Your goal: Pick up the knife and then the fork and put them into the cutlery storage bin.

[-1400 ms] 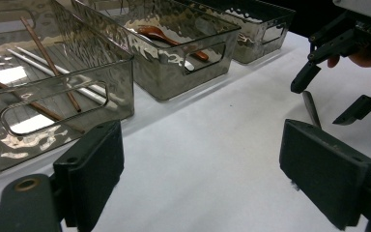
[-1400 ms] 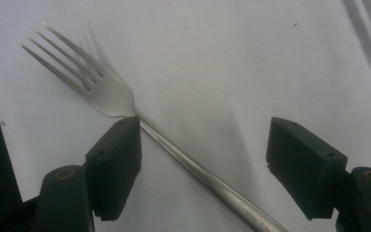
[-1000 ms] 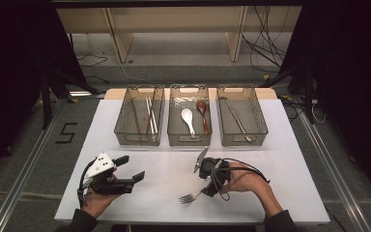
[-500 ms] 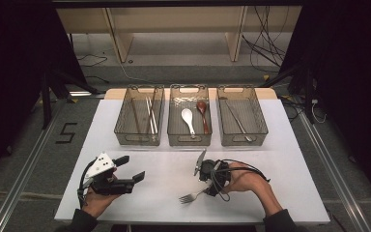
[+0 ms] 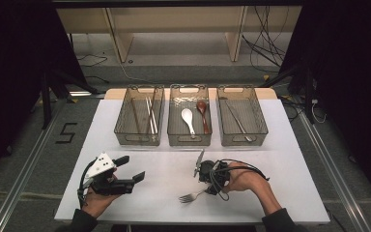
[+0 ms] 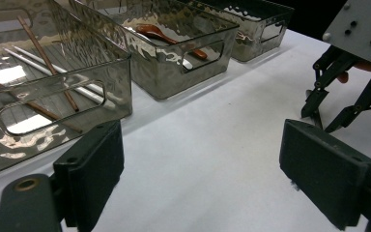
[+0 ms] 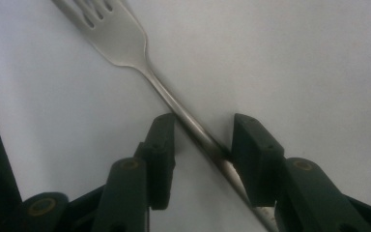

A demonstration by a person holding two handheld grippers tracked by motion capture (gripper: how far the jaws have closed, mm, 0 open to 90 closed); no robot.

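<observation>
A metal fork (image 5: pixel 188 197) lies on the white table (image 5: pixel 164 164) near its front edge, tines pointing left. My right gripper (image 5: pixel 208 186) points down over the fork's handle. In the right gripper view the handle (image 7: pixel 193 126) runs slantwise between the two pads of the right gripper (image 7: pixel 203 123). The jaws have just been closing and still stand apart around it. My left gripper (image 5: pixel 133 167) is held at the front left, open, with nothing between the jaws of the left gripper (image 6: pixel 205 154).
Three clear bins stand in a row at the back. The left bin (image 5: pixel 137 139) holds chopsticks, the middle bin (image 5: pixel 189 139) a white spoon (image 5: pixel 187 117) and a brown spoon (image 5: pixel 203 112), the right bin (image 5: pixel 244 139) a metal utensil.
The right gripper's jaws have narrowed around the fork handle. Neither hand has shifted, and the fork lies where it was.
</observation>
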